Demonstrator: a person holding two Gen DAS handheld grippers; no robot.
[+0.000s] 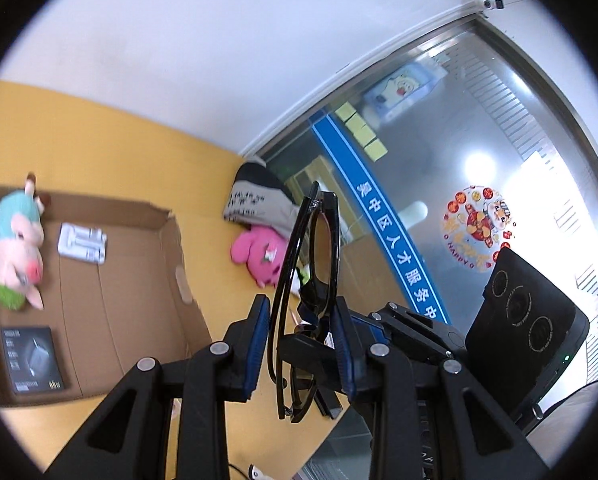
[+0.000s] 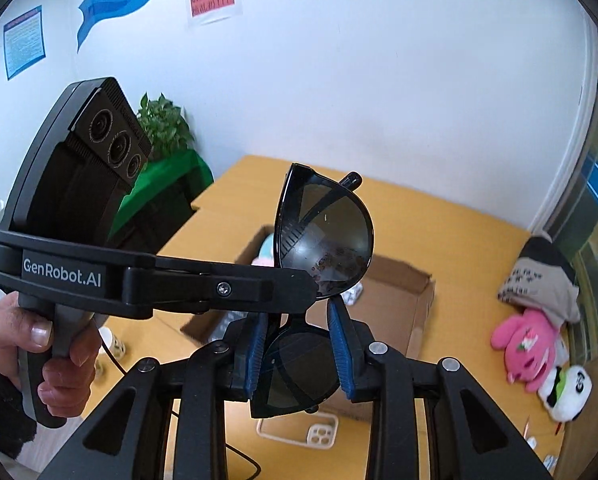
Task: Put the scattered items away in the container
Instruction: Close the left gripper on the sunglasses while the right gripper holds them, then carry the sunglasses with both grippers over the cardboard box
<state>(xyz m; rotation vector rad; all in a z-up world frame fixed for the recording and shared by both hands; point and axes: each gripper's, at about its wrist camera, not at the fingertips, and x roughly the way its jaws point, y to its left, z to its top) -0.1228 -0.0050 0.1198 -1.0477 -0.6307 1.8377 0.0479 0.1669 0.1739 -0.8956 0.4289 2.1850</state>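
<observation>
you are holding one pair of sunglasses (image 2: 323, 236) up in the air with both tools, above the yellow table (image 2: 451, 216). your left gripper (image 1: 299, 344) is closed on them, and your right gripper (image 2: 299, 356) pinches the lower lens. if one tool pulls or twists another way, the thin frame could bend or slip out and fall. i count one cardboard box (image 1: 111, 280). inside it are one pig toy (image 1: 19, 244), one white pack (image 1: 82, 243) and one black box (image 1: 31, 359). outside sits one pink toy (image 1: 261, 254).
</observation>
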